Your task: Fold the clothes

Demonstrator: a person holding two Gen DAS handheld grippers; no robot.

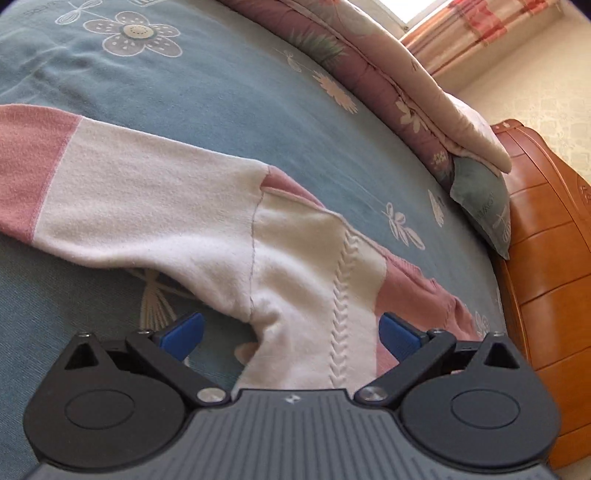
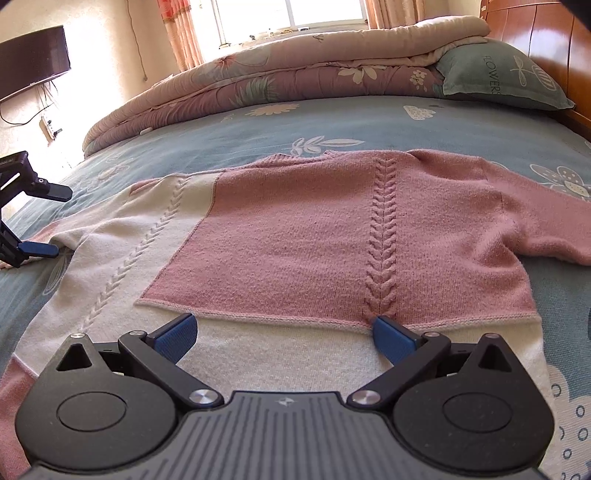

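A pink and white knit sweater (image 2: 295,229) lies spread flat on the blue flowered bedsheet (image 2: 332,125), sleeves out to both sides. My right gripper (image 2: 283,334) is open just above the white hem band, jaws wide, holding nothing. My left gripper (image 1: 291,330) is open at the sweater's (image 1: 295,266) white armpit and side, one blue pad either side of the cloth, not closed on it. The left gripper also shows at the left edge of the right wrist view (image 2: 33,221), next to the white sleeve.
A folded quilt (image 2: 277,77) lies along the far side of the bed. A green pillow (image 2: 506,77) leans on the wooden headboard (image 1: 546,258). A wall TV (image 2: 33,59) and a window (image 2: 291,14) lie beyond the bed.
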